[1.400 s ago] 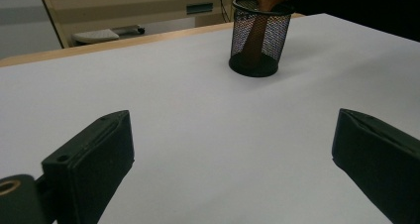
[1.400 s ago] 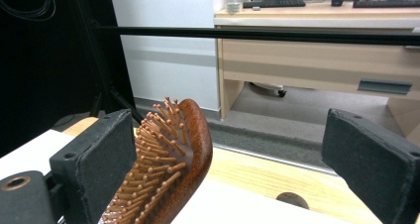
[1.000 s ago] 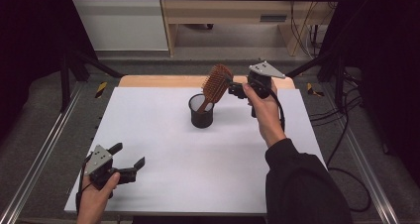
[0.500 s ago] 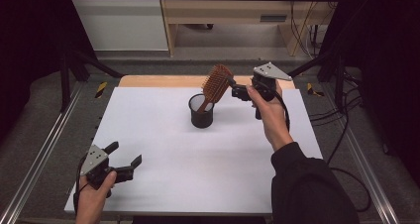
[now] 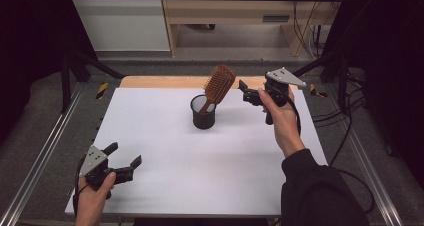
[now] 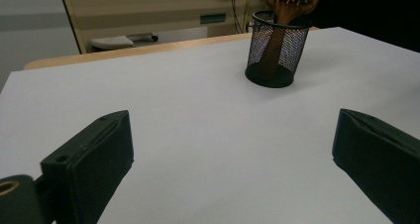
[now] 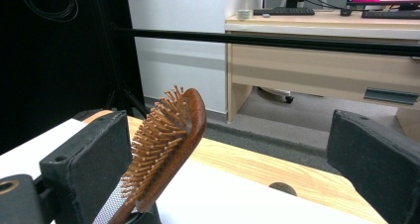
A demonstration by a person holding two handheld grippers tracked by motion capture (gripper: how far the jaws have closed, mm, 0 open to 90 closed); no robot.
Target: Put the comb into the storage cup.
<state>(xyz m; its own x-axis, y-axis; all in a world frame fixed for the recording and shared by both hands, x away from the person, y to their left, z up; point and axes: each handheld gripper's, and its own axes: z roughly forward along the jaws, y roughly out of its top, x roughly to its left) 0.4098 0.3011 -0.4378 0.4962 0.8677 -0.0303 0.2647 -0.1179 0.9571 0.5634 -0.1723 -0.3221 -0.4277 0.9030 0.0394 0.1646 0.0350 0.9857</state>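
High view is showing the right gripper (image 5: 245,92) being held up near the far edge of the white table (image 5: 240,151), its jaws pointing toward the brown wooden paddle hairbrush (image 5: 219,84). The brush is standing handle-down in the black wire-mesh cup (image 5: 203,113), its bristled head leaning out over the rim toward those jaws, with a clear gap lying between the jaw tips and the brush. The jaws have just been opening and are now standing wide, with nothing pressed between them.

In the right gripper view the hairbrush (image 7: 166,149) is rising just inside the left-hand jaw, bristles facing that jaw, while the other jaw is sitting well apart from it.

The left gripper (image 5: 123,156) is resting low at the near corner of the table, gripped by the person's left hand (image 5: 92,198). Its jaws are also spread wide and are holding nothing. In the left gripper view the mesh cup (image 6: 276,49) is standing well ahead of the jaws, somewhat toward the right-hand one, with bare table lying between them.
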